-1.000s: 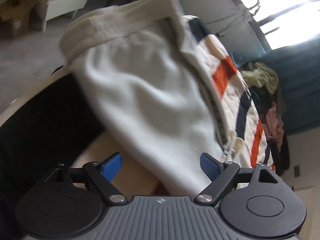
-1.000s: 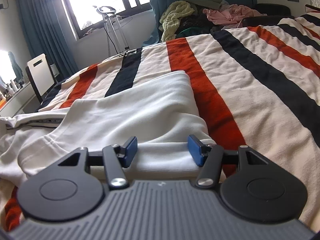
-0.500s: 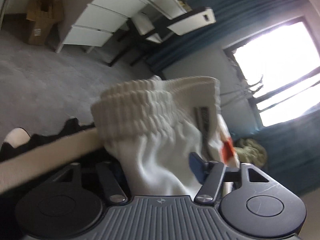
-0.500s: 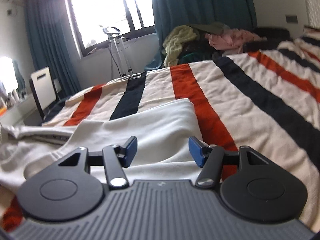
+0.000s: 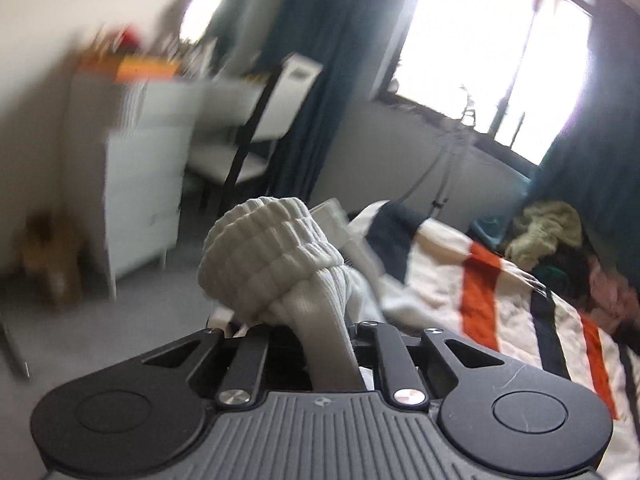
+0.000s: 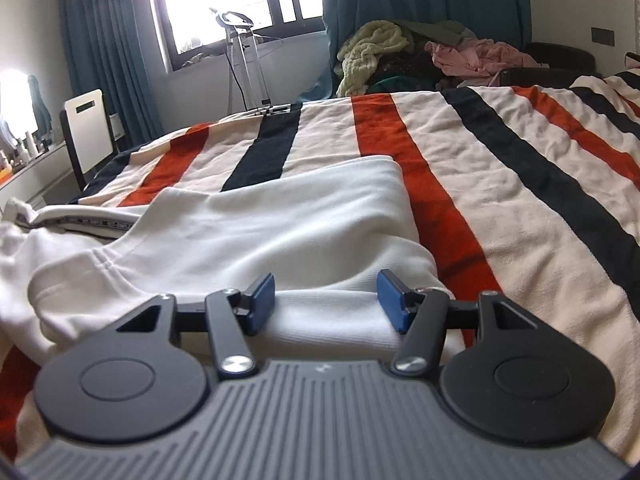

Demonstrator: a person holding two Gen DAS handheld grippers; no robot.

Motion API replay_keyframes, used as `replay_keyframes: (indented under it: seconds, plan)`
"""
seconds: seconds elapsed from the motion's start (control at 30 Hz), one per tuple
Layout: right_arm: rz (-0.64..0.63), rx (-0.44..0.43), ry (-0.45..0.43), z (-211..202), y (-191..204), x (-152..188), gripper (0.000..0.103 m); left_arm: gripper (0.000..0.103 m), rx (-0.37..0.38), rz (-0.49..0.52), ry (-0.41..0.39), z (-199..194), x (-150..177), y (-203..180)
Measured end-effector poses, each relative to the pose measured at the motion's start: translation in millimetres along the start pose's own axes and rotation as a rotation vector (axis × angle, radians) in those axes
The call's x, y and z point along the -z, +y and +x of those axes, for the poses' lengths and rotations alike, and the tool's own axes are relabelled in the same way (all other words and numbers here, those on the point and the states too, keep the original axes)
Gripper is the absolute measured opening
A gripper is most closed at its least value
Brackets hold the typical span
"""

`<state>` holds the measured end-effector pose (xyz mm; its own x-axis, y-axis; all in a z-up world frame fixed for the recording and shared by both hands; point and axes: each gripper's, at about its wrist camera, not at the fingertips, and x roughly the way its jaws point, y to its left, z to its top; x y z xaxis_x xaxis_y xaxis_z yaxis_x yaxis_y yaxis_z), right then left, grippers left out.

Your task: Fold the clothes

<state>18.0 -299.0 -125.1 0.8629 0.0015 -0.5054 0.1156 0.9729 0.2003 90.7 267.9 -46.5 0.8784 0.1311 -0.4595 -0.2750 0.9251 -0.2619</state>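
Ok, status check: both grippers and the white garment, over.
Left hand-held gripper closing on bunched ribbed cuff, lifted off the bed. Right hand-held gripper open, over white garment on striped blanket. Nothing in the way.

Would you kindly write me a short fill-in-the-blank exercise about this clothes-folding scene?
1. The left hand-held gripper is closing on the ribbed ____ of the white garment.
2. The right hand-held gripper hovers ____ over the garment's hem.
3. The garment lies on a ____ blanket.
4. A heap of clothes sits beyond the bed, below the teal ____.

Missing words: cuff; open; striped; curtain
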Motion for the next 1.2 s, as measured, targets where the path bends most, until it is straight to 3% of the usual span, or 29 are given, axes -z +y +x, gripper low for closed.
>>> replay_keyframes:
  seconds: [0.17,0.37,0.53,0.67,0.8,0.97,1.1,1.2]
  plan:
    - [0.068,-0.017,-0.024,-14,-8,-4,0.060,0.012,0.049,0.141,-0.135,-37,-15,-85]
    - [0.182,0.023,-0.082,-29,-30,-12,0.060,0.011,0.165,0.274,-0.289,-97,-7,-216]
    - [0.280,0.101,-0.147,-43,-53,-19,0.060,0.010,0.262,0.288,-0.351,-136,34,-317]
    - [0.356,0.158,-0.195,-53,-73,-21,0.060,0.010,0.311,0.325,-0.374,-155,93,-387]
    - [0.429,0.174,-0.243,-61,-91,-22,0.060,0.010,0.365,0.411,-0.332,-160,171,-436]
    - [0.508,0.180,-0.268,-65,-111,-21,0.060,0.010,0.391,0.570,-0.145,-128,263,-475]
    - [0.566,0.106,-0.249,-60,-118,-18,0.060,0.013,0.390,0.644,-0.069,-123,293,-485]
    - [0.611,0.036,-0.233,-56,-123,-16,0.060,0.023,0.389,0.665,-0.009,-120,287,-488]
